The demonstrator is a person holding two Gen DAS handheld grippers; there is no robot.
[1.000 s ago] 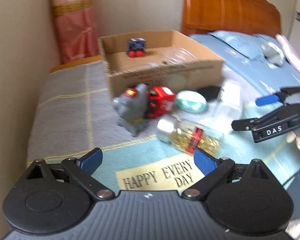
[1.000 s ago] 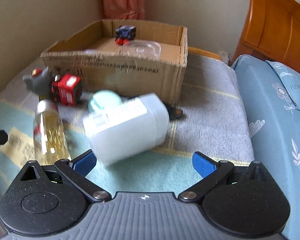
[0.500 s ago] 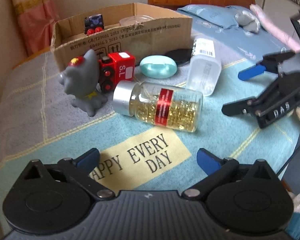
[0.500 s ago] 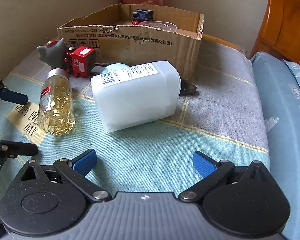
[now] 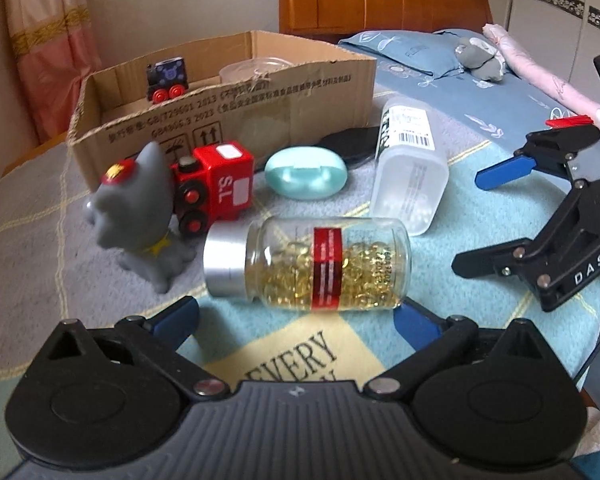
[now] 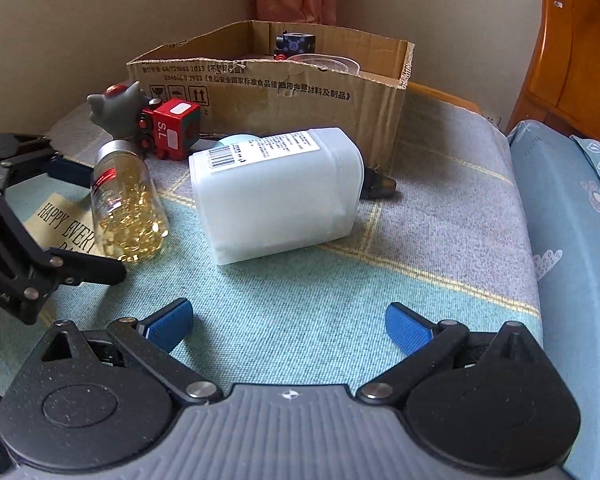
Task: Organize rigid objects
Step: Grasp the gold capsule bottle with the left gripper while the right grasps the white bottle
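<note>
A clear bottle of gold capsules (image 5: 320, 266) with a silver cap lies on its side just ahead of my open left gripper (image 5: 296, 320). It also shows in the right wrist view (image 6: 126, 200). A white plastic jar (image 6: 276, 190) lies on its side ahead of my open right gripper (image 6: 288, 326); it shows in the left wrist view too (image 5: 410, 166). A grey cat figure (image 5: 140, 208), a red toy train (image 5: 216, 188) and a teal case (image 5: 306, 174) sit before the cardboard box (image 5: 228, 108). The box holds a blue toy train (image 5: 166, 80) and a clear lid (image 5: 256, 70).
The things lie on a striped blanket (image 6: 300, 300) over a bed. A black flat object (image 5: 350, 142) lies by the box. A wooden headboard (image 5: 380, 4), a blue pillow (image 5: 416, 50) and a wall at the left bound the bed.
My left gripper has moved closer to the capsule bottle, which now lies between its fingertips' line. My right gripper has drawn a little nearer the white jar. Nothing was picked up.
</note>
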